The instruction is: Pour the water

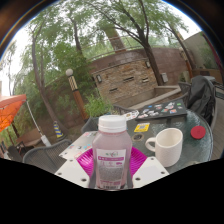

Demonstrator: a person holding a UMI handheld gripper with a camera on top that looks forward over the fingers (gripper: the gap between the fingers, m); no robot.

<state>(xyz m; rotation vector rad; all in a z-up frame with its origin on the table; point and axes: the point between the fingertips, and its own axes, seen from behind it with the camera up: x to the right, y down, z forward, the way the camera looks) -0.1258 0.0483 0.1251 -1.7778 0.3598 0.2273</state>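
A clear plastic bottle [112,150] with a white cap and a pink label stands upright between my fingers. My gripper [112,163] is shut on it, the magenta pads [87,162] pressing its sides at label height. A white mug [169,145] with its handle toward the bottle stands on the round glass table [150,125], to the right of the bottle and a little beyond the fingertips. The bottle's base is hidden below the fingers.
A red bottle cap [198,131] lies right of the mug. A dark tray with papers [160,110] sits farther back on the table. A black chair [203,98] stands at the right, an orange umbrella [10,108] at the left, and a stone wall [125,75] and trees beyond.
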